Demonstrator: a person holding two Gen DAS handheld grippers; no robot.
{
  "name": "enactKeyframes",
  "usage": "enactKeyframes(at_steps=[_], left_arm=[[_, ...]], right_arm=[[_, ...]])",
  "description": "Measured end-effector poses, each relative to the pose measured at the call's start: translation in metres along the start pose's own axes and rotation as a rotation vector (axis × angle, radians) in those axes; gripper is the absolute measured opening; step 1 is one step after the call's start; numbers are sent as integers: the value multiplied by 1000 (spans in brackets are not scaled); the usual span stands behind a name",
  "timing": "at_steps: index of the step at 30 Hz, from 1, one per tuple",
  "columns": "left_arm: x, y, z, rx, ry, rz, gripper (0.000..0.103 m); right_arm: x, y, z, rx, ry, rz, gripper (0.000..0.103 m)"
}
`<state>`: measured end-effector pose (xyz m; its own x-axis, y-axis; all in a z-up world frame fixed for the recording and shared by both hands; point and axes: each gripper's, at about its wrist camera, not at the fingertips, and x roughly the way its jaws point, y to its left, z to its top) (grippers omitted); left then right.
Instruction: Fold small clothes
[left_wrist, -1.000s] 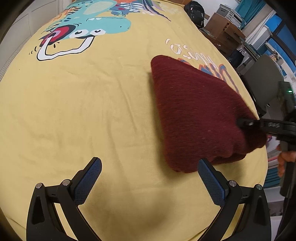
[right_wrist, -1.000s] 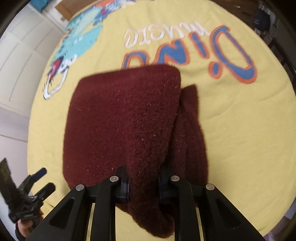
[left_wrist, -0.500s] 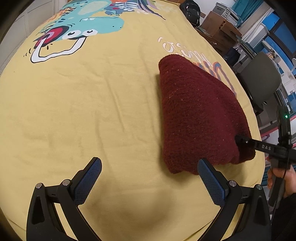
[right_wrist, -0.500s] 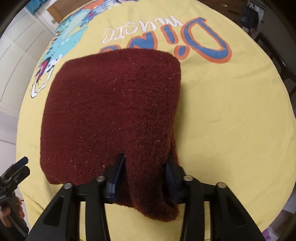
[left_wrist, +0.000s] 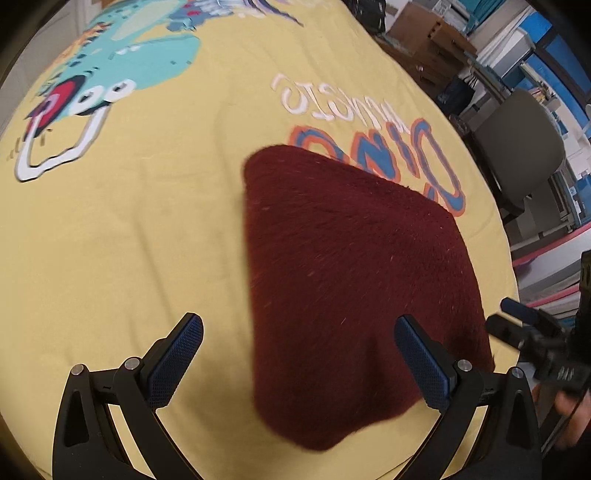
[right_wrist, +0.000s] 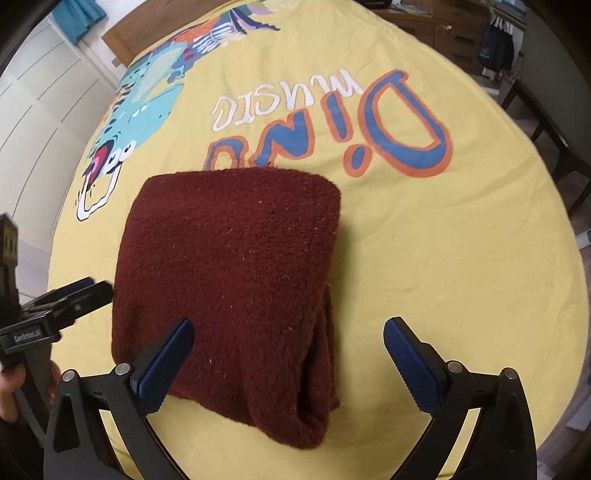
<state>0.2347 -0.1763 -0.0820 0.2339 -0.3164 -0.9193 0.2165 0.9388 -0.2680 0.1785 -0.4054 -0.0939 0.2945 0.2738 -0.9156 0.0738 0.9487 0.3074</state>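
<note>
A dark red fleece garment (left_wrist: 354, 288) lies folded into a thick rectangle on the yellow dinosaur-print sheet (left_wrist: 129, 229); it also shows in the right wrist view (right_wrist: 236, 280). My left gripper (left_wrist: 299, 354) is open and empty, held just above the garment's near corner. My right gripper (right_wrist: 288, 354) is open and empty, its jaws spread over the garment's near edge without holding it. The right gripper also shows at the right edge of the left wrist view (left_wrist: 532, 332); the left gripper shows at the left edge of the right wrist view (right_wrist: 62, 306).
The sheet carries a teal dinosaur (right_wrist: 147, 99) and blue-orange lettering (right_wrist: 332, 125) behind the garment. A grey office chair (left_wrist: 517, 147) and cardboard boxes (left_wrist: 424, 33) stand beyond the bed's right edge. White cupboard doors (right_wrist: 37, 122) line the left.
My right gripper has opened and let go of the garment, which now lies flat and folded. My left gripper has moved right, over the garment's near corner.
</note>
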Motion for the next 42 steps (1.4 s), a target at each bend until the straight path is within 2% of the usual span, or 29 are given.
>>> enactKeyframes(at_steps=[5, 9, 14, 23, 25, 26, 27, 28, 29, 30, 32, 34, 36, 38, 42], left_arm=[[34, -7, 5, 4, 68, 18, 102], [57, 0, -4, 15, 109, 67, 102], [70, 21, -16, 1, 99, 35, 103], [74, 24, -30, 24, 57, 11, 103], [73, 20, -30, 44, 51, 23, 103], [73, 20, -30, 49, 49, 24, 102], [73, 19, -30, 52, 47, 19, 98], [73, 19, -31, 51, 50, 7, 95], [73, 19, -30, 45, 54, -22, 85], [74, 17, -29, 43, 57, -35, 81], [73, 13, -28, 68, 56, -18, 78], [71, 10, -28, 79, 54, -24, 71], [67, 8, -27, 86, 47, -40, 55], [56, 2, -28, 116, 36, -42, 48], [23, 1, -24, 149, -1, -95, 43]], right_arm=[[31, 1, -2, 8, 59, 23, 102], [57, -3, -9, 21, 103, 21, 102], [76, -7, -16, 16, 95, 51, 102], [89, -11, -25, 62, 78, 101, 102], [89, -9, -24, 59, 77, 113, 98], [88, -7, -23, 59, 75, 128, 90], [87, -5, -23, 60, 73, 154, 77], [86, -4, -22, 61, 74, 159, 76], [85, -1, -21, 55, 80, 146, 74], [85, 2, -20, 50, 88, 145, 71], [85, 4, -18, 48, 99, 156, 62], [81, 7, -18, 51, 93, 162, 51], [74, 12, -18, 46, 79, 147, 46], [63, 21, -18, 23, 61, 128, 43], [29, 42, -15, -11, -1, 153, 42]])
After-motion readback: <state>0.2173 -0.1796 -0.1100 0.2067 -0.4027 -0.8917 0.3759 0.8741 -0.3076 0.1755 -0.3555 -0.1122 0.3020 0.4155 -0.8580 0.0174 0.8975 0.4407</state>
